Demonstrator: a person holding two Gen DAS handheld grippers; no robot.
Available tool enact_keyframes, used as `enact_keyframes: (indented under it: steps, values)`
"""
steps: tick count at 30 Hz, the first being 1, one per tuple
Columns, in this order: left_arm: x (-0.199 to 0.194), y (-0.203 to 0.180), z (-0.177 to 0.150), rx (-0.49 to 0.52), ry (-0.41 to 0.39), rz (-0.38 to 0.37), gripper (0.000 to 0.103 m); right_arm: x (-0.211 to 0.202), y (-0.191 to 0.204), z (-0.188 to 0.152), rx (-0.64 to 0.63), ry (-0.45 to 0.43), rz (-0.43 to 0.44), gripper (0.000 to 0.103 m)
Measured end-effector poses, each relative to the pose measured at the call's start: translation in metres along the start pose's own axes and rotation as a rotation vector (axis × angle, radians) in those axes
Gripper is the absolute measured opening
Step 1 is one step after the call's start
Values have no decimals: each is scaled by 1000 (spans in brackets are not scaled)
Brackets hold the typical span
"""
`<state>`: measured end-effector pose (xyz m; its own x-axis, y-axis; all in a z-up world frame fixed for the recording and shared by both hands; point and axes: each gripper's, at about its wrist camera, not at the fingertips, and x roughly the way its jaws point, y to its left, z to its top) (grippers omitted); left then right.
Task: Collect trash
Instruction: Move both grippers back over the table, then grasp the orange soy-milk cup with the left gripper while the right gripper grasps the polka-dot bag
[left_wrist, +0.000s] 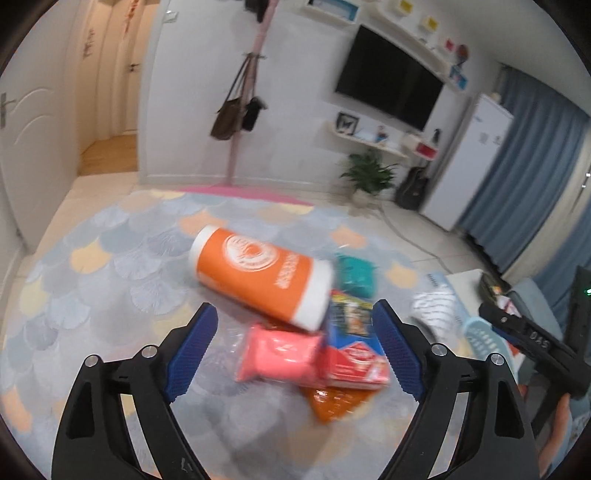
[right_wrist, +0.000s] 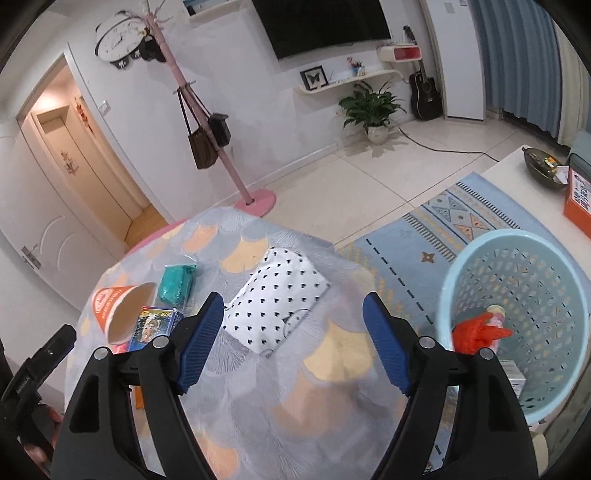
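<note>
A pile of trash lies on the round patterned table (left_wrist: 103, 280): an orange-and-white cup (left_wrist: 258, 273) on its side, a pink packet (left_wrist: 280, 354), a red-and-blue packet (left_wrist: 354, 363), an orange wrapper (left_wrist: 334, 404), a teal packet (left_wrist: 356, 275) and a small colourful box (left_wrist: 351, 314). My left gripper (left_wrist: 295, 350) is open, its blue pads on either side of the pink packet, above it. My right gripper (right_wrist: 293, 339) is open and empty above the table, near a white polka-dot packet (right_wrist: 280, 299). The cup (right_wrist: 122, 310), teal packet (right_wrist: 177, 282) and box (right_wrist: 153, 326) lie at its left.
A light blue perforated basket (right_wrist: 517, 317) stands on the floor right of the table, holding a red wrapper (right_wrist: 476, 334) and other bits. A white side table (right_wrist: 532, 192) with a dark bowl and an orange box is at far right. A pink coat stand (right_wrist: 207, 122) stands behind.
</note>
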<state>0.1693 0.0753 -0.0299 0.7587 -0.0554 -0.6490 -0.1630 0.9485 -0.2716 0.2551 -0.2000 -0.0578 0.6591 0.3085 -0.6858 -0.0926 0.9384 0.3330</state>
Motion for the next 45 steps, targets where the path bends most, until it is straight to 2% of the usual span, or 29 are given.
enact_keyframes:
  steps: [5, 11, 13, 15, 19, 21, 23, 24, 25, 31, 34, 37, 39, 42, 43, 45]
  values:
    - [25, 0, -2, 12, 45, 79, 84, 28, 10, 5, 21, 42, 7, 74]
    - [49, -15, -2, 107, 66, 227, 84, 54, 17, 7, 62, 109, -16, 74]
    - [51, -13, -2, 118, 70, 232, 82, 58, 20, 7, 58, 114, -47, 74]
    - [52, -11, -3, 130, 81, 232, 69, 61, 25, 7, 41, 112, -61, 74]
    - [44, -3, -10, 144, 78, 237, 53, 65, 39, 4, -24, 106, -115, 72]
    - [35, 3, -13, 154, 72, 234, 46, 66, 47, -2, -85, 95, -148, 62]
    - [27, 9, -16, 160, 62, 241, 43, 65, 53, -6, -124, 89, -145, 48]
    - [25, 12, -17, 161, 61, 241, 41, 64, 56, -8, -143, 91, -133, 43]
    - [21, 18, -19, 160, 58, 241, 40, 64, 61, -10, -165, 98, -109, 33]
    - [5, 44, -20, 123, 34, 237, 37, 59, 85, -22, -274, 85, -52, 15]
    - [4, 50, -18, 120, 37, 241, 37, 51, 88, -25, -297, 64, -11, 14]
    - [4, 54, -15, 106, 38, 206, 37, 42, 89, -26, -312, 29, 39, 14]
    - [8, 56, -13, 97, 42, 210, 42, 33, 92, -28, -326, 4, 76, 14]
    - [12, 53, -10, 96, 35, 212, 43, 22, 95, -31, -346, -36, 126, 14]
    - [13, 53, -10, 96, 35, 211, 40, 19, 94, -32, -348, -43, 143, 14]
    - [15, 52, -8, 95, 42, 190, 11, 13, 96, -34, -348, -52, 168, 14]
